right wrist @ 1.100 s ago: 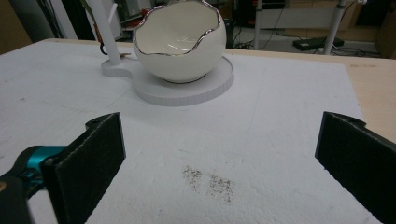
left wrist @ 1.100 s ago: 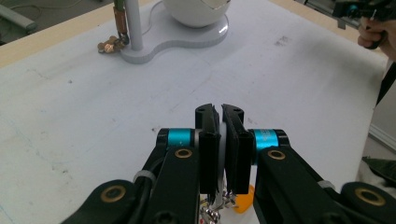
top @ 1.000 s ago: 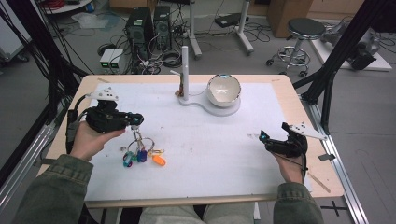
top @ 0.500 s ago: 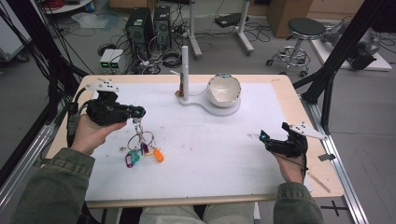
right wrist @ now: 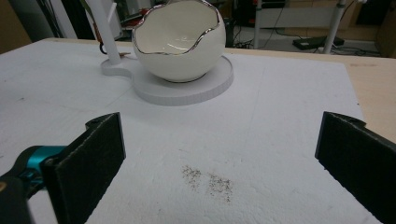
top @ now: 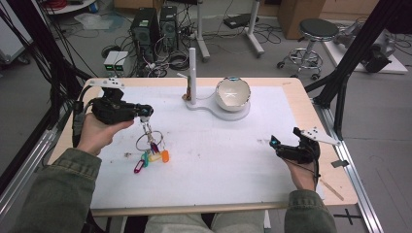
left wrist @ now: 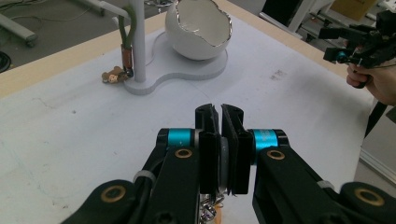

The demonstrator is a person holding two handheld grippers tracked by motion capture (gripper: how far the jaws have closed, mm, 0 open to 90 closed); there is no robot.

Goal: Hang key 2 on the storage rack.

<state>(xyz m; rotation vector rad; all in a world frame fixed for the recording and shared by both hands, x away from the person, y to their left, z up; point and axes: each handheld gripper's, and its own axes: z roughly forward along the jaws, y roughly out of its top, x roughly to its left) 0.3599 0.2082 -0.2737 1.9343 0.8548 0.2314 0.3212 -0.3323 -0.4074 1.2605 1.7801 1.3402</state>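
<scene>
left tool [top: 145,112] is clamping the key ring [top: 147,141]; bunch is dangling light, floppy, tags swinging at 6 o'clock. right tool [top: 286,148] is gaping apart.

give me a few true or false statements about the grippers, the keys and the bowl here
1. The left gripper is shut on the bunch of keys, which hangs from it. True.
2. The right gripper is shut on the bowl. False: its jaws stand wide open with nothing between them, and the bowl is farther off.
3. The bowl sits on a white stand that also bears an upright post. True.
4. The keys lie inside the bowl. False: they hang below the left gripper, their coloured tags reaching down to the white mat.
5. The bowl has a jagged rim like a broken eggshell. True.
</scene>
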